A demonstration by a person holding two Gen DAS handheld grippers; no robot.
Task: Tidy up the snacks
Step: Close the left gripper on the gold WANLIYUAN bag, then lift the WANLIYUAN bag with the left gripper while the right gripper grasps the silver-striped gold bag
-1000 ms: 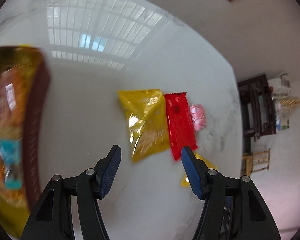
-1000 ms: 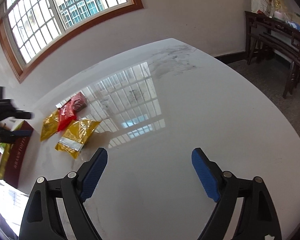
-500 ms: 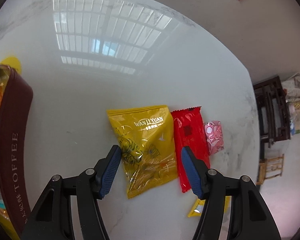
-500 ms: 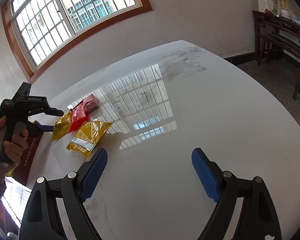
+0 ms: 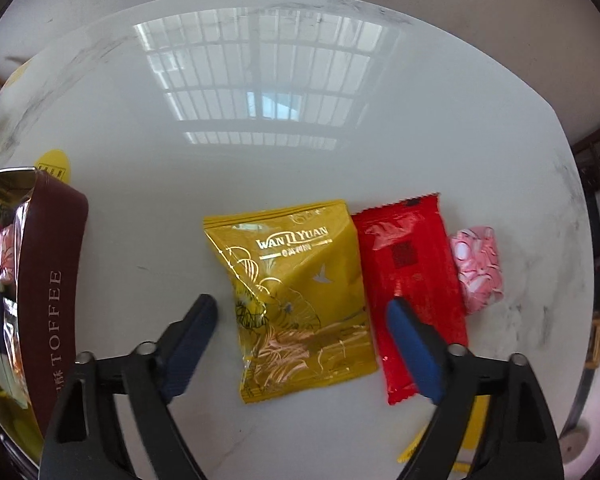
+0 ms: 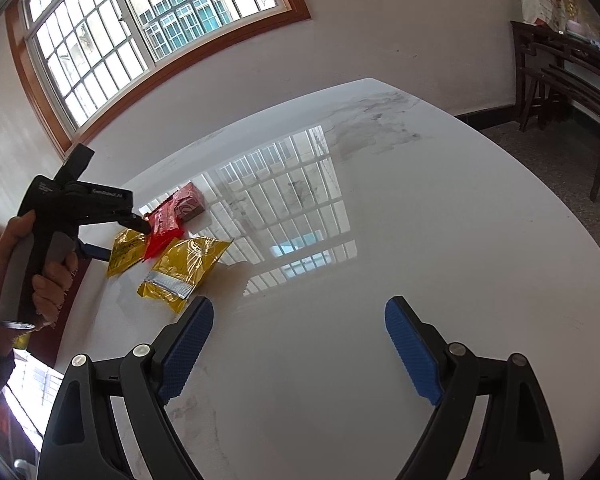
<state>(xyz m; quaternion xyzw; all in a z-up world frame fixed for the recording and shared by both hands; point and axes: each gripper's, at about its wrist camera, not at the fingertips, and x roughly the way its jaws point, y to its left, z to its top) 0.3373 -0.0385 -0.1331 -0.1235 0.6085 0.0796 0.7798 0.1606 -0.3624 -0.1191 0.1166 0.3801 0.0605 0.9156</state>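
Observation:
A yellow snack packet (image 5: 296,300) lies flat on the white table, with a red packet (image 5: 412,280) and a pink wrapped candy (image 5: 478,268) to its right. My left gripper (image 5: 300,304) points steeply down over the yellow packet. Its jaws are opening, one on each side of the packet, and the pads do not press on it. A smaller yellow packet (image 5: 416,448) peeks out behind the right finger. The brown toffee box (image 5: 48,280) stands at the left with wrapped snacks inside. My right gripper (image 6: 300,312) stands open over bare table, nothing between its fingers.
The right wrist view shows a hand (image 6: 40,280) holding the left gripper above the packets (image 6: 188,268) near the table's left side. The glossy table (image 6: 420,240) stretches right and back. Dark wooden furniture (image 6: 572,80) stands by the wall, off the table.
The left gripper has moved over the packets and tipped further down. Its jaws have spread wider and now straddle the yellow packet. The right gripper has stayed put.

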